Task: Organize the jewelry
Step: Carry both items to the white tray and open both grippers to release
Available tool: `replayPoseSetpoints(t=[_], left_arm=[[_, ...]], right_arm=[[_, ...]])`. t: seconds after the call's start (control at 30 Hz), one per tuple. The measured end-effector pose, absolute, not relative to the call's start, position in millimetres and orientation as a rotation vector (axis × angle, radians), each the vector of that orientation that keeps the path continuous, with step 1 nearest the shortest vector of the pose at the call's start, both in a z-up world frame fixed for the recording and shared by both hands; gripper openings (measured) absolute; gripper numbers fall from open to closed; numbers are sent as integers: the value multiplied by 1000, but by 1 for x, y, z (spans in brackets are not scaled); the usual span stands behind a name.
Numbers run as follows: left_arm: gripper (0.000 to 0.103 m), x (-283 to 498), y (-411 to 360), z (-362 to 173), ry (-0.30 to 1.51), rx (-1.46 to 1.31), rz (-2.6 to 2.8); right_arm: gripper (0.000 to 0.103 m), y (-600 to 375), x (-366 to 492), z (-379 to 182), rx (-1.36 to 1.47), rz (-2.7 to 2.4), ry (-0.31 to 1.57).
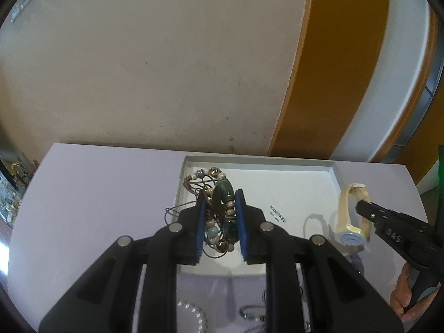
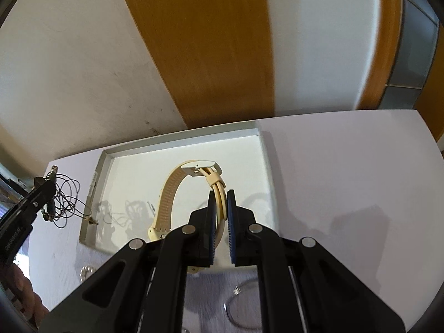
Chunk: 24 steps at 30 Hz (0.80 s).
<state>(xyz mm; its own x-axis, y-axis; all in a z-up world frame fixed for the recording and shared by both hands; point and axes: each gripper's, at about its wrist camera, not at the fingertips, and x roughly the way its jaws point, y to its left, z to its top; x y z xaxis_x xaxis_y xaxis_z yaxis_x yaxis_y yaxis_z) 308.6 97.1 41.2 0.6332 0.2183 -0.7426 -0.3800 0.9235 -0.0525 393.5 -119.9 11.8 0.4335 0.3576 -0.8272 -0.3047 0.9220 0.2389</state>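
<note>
Grippers both loaded over the white tray (image 1: pixel 335 179).
Left gripper (image 1: pixel 220 219) clamps bead bracelet (image 1: pixel 222 208); right gripper (image 2: pixel 221 216), at 3 o'clock, pinches cream watch (image 2: pixel 172 194).

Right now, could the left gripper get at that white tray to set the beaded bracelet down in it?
Probably yes. The left gripper, shut on the beaded bracelet, hangs over the tray's left part; that floor looks bare, and the right gripper with the watch is off to the side.

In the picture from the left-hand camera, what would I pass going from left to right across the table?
Bare white table → beaded bracelet pinched in the left claw → printed lettering on the white tray → cream wristwatch → the right claw holding its strap.
</note>
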Motion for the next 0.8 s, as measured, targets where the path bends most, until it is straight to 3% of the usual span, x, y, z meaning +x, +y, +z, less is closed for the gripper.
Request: replayPoseSetpoints(t=[0.53, 0.67, 0.73, 0.77, 0.8], left_arm=[[21, 356, 117, 4, 899, -215, 390], [23, 360, 118, 2, 910, -218, 398], [26, 360, 118, 1, 913, -211, 405], [29, 360, 117, 2, 909, -200, 410], [41, 360, 115, 3, 901, -188, 412]], right_arm=[[11, -92, 432, -25, 31, 363, 1100], [21, -90, 434, -28, 26, 356, 1095], [31, -89, 432, -25, 19, 358, 1082], [40, -88, 431, -24, 18, 362, 1075], [47, -87, 430, -22, 15, 362, 1063]])
